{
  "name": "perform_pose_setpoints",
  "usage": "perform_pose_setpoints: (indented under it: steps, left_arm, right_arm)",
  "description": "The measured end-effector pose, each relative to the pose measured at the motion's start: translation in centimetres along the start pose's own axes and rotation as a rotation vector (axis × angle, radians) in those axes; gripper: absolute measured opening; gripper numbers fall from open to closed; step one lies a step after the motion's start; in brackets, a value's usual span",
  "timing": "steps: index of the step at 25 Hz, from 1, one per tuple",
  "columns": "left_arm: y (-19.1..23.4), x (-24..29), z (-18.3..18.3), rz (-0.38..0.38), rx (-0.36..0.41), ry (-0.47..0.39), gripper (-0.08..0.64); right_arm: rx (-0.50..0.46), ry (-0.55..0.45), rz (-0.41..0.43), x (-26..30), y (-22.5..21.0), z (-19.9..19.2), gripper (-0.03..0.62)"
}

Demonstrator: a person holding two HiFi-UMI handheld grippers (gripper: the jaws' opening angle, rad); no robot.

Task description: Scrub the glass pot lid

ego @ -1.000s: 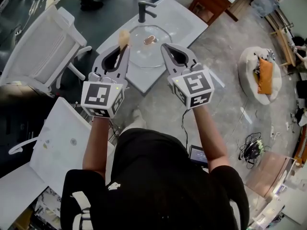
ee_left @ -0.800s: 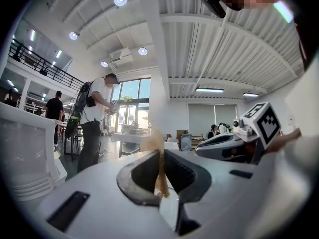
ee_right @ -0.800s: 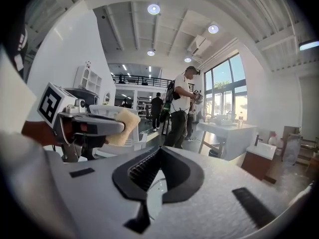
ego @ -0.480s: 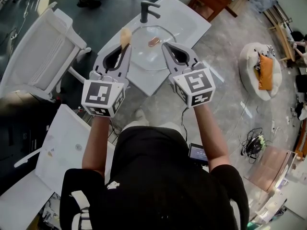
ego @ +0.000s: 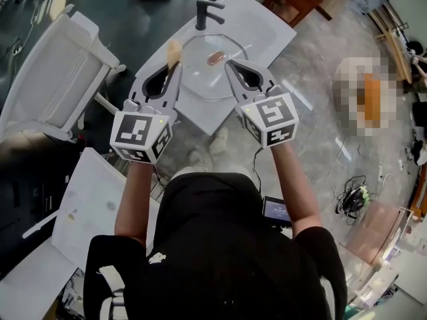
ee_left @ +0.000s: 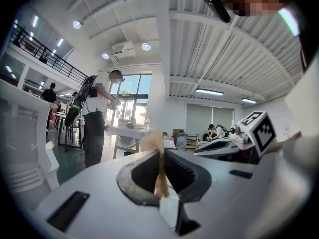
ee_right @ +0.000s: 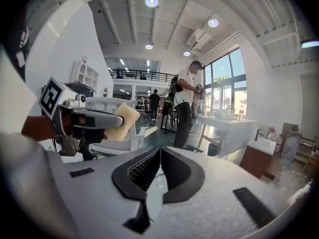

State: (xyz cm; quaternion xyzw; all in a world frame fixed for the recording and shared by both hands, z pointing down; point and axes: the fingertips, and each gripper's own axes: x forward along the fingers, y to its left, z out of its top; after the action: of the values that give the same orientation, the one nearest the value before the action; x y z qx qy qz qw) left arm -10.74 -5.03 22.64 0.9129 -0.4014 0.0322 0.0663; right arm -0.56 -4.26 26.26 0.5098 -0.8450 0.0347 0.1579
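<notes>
My left gripper (ego: 176,69) pinches the yellow sponge (ego: 173,50) tight, and my right gripper (ego: 231,65) is closed on nothing. The glass pot lid (ego: 207,79) lies on the white sink (ego: 261,33) just past them. Nothing holds the lid, so I think it may slide if I rub hard

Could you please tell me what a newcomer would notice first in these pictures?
The two grippers raised mid-frame, each with a black-and-white marker cube: the left gripper pinches a tan sponge in its fingers, while the right gripper is shut and empty. Just beyond their tips, the glass lid with its brown knob lies on the white sink, near the dark tap.
</notes>
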Motion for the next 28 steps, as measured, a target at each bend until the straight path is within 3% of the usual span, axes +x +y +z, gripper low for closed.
perform_pose_setpoints:
  steps: [7, 14, 20, 28]
  left_arm:
    - [0.0, 2.9, -0.9, 0.015, 0.022, 0.029, 0.02]
    - [0.2, 6.1, -2.2, 0.015, -0.058, 0.062, 0.02]
    - [-0.2, 8.8, -4.3, 0.006, -0.037, 0.087, 0.02]
    - [0.2, 11.0, -8.1, 0.02, -0.063, 0.166, 0.02]
  right_arm:
    - [0.015, 0.026, 0.034, 1.6, -2.0, -1.3, 0.0]
    - [0.024, 0.065, 0.073, 3.4, -4.7, -2.9, 0.002]
    - [0.025, 0.108, 0.116, 4.8, -6.3, -4.5, 0.038]
    - [0.041, 0.193, 0.173, 6.8, -7.6, -8.1, 0.081]
